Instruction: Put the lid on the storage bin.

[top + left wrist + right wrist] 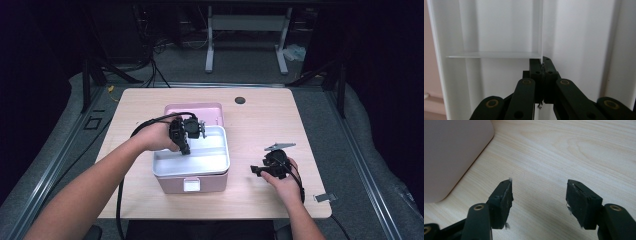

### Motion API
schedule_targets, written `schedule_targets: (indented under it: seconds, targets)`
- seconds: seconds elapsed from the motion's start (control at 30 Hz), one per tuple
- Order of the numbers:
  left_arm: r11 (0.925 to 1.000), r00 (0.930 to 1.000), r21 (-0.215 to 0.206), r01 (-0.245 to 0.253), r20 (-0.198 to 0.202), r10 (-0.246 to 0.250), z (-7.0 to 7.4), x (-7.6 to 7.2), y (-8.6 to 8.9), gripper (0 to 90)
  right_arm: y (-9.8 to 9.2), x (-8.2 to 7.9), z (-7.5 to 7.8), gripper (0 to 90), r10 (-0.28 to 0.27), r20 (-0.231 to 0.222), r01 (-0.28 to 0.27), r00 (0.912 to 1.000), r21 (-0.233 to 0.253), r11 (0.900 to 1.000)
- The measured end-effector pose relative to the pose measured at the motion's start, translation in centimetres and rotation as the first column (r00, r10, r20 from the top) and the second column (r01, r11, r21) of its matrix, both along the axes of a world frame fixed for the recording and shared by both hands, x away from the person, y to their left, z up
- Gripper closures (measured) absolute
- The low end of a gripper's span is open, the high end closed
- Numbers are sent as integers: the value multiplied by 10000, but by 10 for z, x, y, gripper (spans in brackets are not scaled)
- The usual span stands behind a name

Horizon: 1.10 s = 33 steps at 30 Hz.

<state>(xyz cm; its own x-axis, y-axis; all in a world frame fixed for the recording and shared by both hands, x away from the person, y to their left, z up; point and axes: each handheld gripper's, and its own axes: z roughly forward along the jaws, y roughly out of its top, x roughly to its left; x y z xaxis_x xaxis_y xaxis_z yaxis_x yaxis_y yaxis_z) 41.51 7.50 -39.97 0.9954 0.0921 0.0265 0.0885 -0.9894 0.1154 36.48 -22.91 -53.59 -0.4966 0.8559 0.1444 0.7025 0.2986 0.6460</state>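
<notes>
Pale wooden surface [260, 125], dark room behind. Pink box [192, 182] at frame centre holds a white tray [220, 150]. Left tool [543, 65] is clamped on its thin divider [541, 30] (rigid, light, likely slippery). Right tool [539, 200] gapes wide, holding nothing.

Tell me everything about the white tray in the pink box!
The white tray sits inside the open pink box on the wooden table. It looks like smooth plastic, with thin walls splitting it into compartments, all empty as far as shown. The left tool reaches in from above and is shut on one divider wall. The pink lid lies behind it.
</notes>
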Motion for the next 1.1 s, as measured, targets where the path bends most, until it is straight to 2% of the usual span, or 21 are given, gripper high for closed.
schedule_targets:
  seconds: [0.27,0.5,0.6,0.63,0.9,1.1]
  targets:
    - [9998,9998,-42,193,-85,-193,-3,-1,1,891,0,0,0,375,-35,-23,35,10000,11,10000]
    - [9994,9990,-161,316,-309,-320,-14,3,2,891,0,0,0,376,-6,5,6,10000,6,10000]
    - [9978,9977,-105,652,-196,-654,-18,2,1,890,0,0,-1,376,6,-49,-6,10000,13,10000]
    - [9981,9978,-151,593,-284,-597,-20,2,1,889,0,0,-1,376,-22,-61,22,10000,-19,10000]
    - [9957,9958,-182,908,-124,-910,-21,0,2,883,2,1,-1,376,35,-87,-35,10000,-15,10000]
    - [9939,9938,-178,1085,-230,-1089,-21,-1,2,888,1,1,-1,376,52,-106,-51,9999,25,10000]
